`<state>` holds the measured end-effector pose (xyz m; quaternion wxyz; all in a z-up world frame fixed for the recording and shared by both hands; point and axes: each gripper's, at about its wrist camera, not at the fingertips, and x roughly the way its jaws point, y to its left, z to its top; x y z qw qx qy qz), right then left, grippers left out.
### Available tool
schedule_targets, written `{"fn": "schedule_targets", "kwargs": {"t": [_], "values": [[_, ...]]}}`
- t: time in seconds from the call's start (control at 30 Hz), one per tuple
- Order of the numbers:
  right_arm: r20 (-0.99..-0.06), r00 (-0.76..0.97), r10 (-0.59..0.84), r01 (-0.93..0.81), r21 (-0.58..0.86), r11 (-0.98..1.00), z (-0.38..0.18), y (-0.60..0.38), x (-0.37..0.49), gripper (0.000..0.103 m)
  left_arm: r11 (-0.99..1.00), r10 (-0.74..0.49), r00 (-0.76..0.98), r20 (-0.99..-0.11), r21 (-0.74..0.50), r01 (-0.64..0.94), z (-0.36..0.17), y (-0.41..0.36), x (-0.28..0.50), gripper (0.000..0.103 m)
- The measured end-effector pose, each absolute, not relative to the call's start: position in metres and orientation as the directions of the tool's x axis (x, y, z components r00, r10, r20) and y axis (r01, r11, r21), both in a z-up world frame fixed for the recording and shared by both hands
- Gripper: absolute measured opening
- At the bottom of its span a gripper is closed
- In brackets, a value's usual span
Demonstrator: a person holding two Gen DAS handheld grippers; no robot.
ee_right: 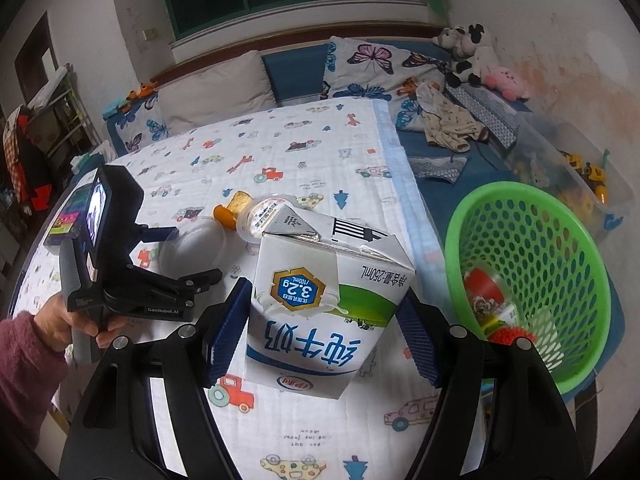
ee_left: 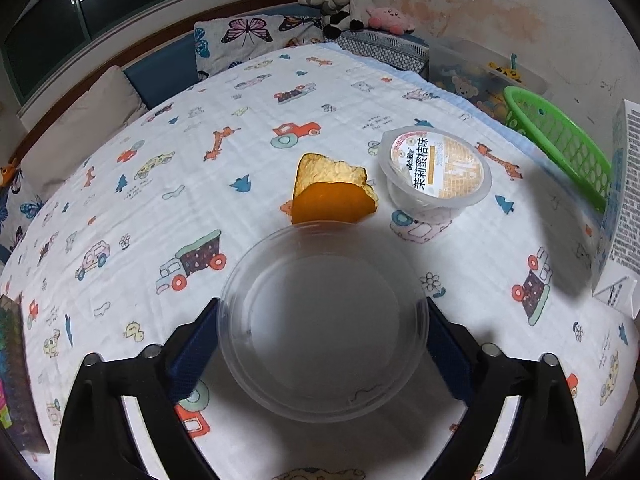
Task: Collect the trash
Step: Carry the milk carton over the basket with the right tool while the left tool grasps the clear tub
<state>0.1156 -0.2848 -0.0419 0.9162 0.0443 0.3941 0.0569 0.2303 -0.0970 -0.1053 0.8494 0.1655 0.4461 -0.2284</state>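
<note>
My left gripper (ee_left: 322,320) is shut on a clear plastic cup (ee_left: 324,320), its blue pads on both sides. It also shows in the right wrist view (ee_right: 192,246). Beyond it lie an orange peel (ee_left: 332,196) and a sealed jelly cup (ee_left: 436,168). My right gripper (ee_right: 324,328) is shut on a white milk carton (ee_right: 328,308), held upside down above the cloth. The carton shows at the right edge of the left view (ee_left: 618,216). A green basket (ee_right: 532,276) with some trash inside stands to the right.
A cartoon-printed cloth (ee_left: 200,184) covers the table. Behind it are butterfly pillows (ee_right: 376,64), plush toys (ee_right: 472,52) and a clear toy bin (ee_right: 576,168). A colourful box (ee_left: 12,368) lies at the table's left edge.
</note>
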Motion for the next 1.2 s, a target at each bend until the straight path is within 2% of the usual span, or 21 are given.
{"fn": "schedule_targets", "kwargs": {"t": [0.27, 0.57, 0.87, 1.2], "values": [[-0.699, 0.704, 0.127, -0.034, 0.145, 0.989, -0.035, -0.304, 0.113, 0.072, 0.848, -0.274, 0.506, -0.818, 0.042, 0.528, -0.091, -0.094, 0.218, 0.090], [-0.680, 0.732, 0.052, 0.068, 0.149, 0.987, -0.027, -0.355, 0.108, 0.072, 0.827, -0.341, 0.507, -0.792, 0.004, 0.562, -0.056, -0.108, 0.196, 0.090], [-0.674, 0.735, -0.072, 0.210, 0.126, 0.970, -0.030, -0.423, 0.102, 0.072, 0.793, -0.399, 0.519, -0.756, 0.000, 0.610, -0.023, -0.152, 0.184, 0.090], [-0.713, 0.677, -0.184, 0.311, 0.051, 0.949, -0.064, -0.472, 0.107, 0.072, 0.756, -0.440, 0.507, -0.741, 0.000, 0.655, -0.003, -0.214, 0.183, 0.090]]}}
